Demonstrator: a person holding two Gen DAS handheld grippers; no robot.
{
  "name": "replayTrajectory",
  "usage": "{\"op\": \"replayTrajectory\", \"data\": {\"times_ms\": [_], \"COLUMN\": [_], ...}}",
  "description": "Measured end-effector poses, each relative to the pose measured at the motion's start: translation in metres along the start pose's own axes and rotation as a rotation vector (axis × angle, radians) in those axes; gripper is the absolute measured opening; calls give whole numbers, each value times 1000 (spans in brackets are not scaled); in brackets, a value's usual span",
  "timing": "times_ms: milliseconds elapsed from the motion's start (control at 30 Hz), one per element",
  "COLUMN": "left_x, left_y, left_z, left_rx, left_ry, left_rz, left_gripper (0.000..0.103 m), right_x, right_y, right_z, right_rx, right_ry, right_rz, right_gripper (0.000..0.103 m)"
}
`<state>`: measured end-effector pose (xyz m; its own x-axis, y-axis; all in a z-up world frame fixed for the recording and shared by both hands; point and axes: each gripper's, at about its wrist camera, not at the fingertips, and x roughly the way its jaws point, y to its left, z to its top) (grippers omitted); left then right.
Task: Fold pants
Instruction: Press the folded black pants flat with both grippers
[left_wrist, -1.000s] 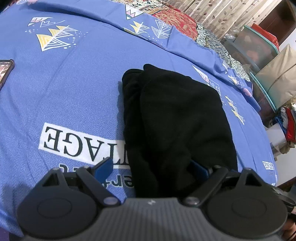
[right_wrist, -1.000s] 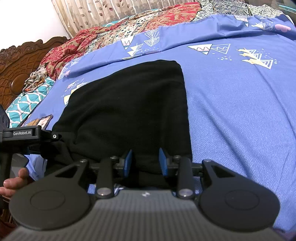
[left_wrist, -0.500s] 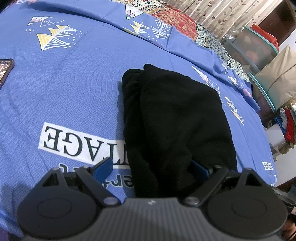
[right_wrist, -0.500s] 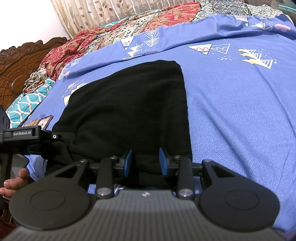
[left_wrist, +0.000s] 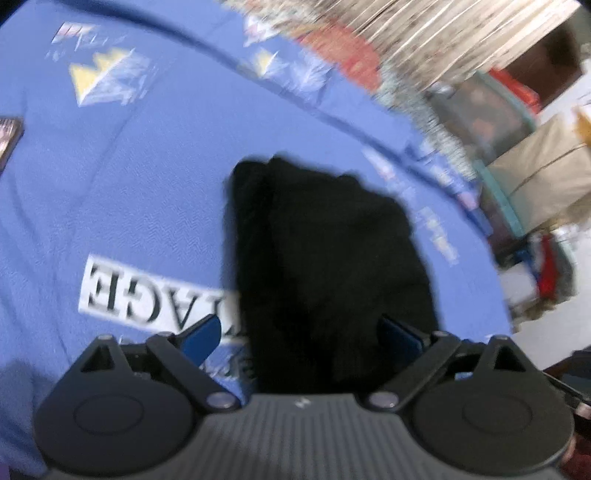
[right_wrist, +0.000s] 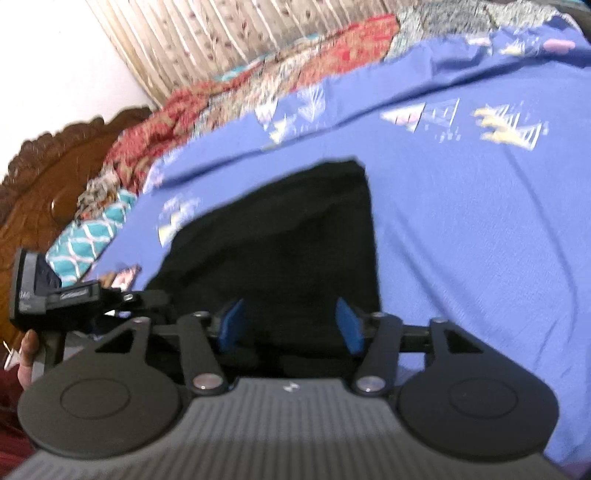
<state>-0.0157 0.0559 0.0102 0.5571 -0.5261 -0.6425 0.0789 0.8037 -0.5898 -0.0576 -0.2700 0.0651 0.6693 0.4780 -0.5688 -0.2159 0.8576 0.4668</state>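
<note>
Over folded pants (right_wrist: 280, 236), both grippers spread.

We are in a home bedroom; ahead of both tongs spreads a bed under a blue printed sheet (right_wrist: 480, 229); beyond it, at the far edge, we see a red patterned quilt (right_wrist: 229, 99) and a leaf-print curtain (right_wrist: 229, 33); to the left of the right tongs stands a carved wooden headboard (right_wrist: 48, 173) with a teal pillow (right_wrist: 88, 240) against it; off to the right of the left tongs we make out stacked storage boxes (left_wrist: 480, 114), blurred.
</note>
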Motion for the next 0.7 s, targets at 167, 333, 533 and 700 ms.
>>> {"op": "replayTrajectory", "data": {"times_ms": [167,333,533,700], "left_x": [-2,25,48,51], "left_y": [-11,-17,-18,-18], "left_z": [14,21,16,12], "left_rx": [41,47,76,77], "left_ry": [-14,52,112,107], "left_rz": [-22,71,213,221], "left_gripper": [98,98,103,103], "right_x": [-1,22,56,58], "right_y": [-14,-24,-29,-23], "right_z": [13,20,12,-3], "right_rx": [74,121,147,123], "right_ry": [-57,-18,126,90], "right_rz": [27,8,-15,-16], "right_gripper": [86,86,87,95]}}
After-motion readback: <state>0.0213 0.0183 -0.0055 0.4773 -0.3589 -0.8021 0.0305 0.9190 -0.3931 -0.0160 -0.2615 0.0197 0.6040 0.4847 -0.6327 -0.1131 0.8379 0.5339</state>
